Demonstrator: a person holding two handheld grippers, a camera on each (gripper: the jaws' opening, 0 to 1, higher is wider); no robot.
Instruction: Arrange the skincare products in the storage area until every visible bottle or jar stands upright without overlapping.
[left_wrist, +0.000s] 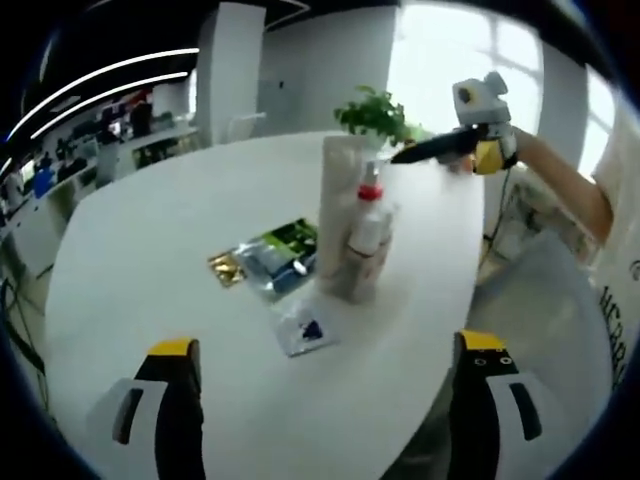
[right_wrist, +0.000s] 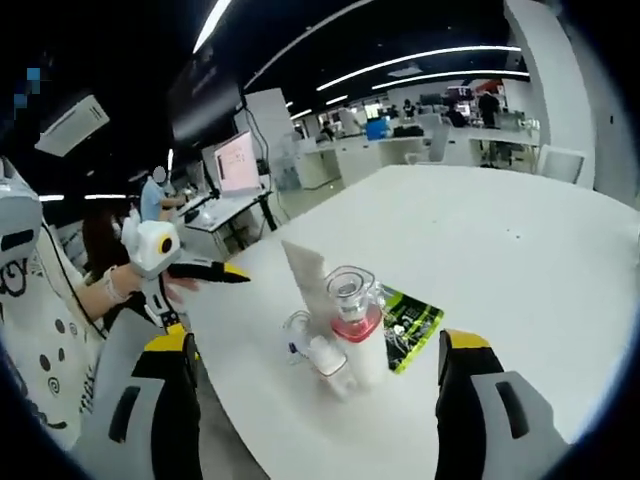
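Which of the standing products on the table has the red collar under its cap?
The clear-capped spray bottle, standing against the taller plain white tube, which has no red.

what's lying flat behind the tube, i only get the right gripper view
Observer: In the left gripper view, a gold foil sachet lies flat on the white table, beside the green and black sachet.
Operator: ok and anything standing past the tube
Observer: Yes, a green leafy plant stands beyond the tall white tube, at the table's far edge.
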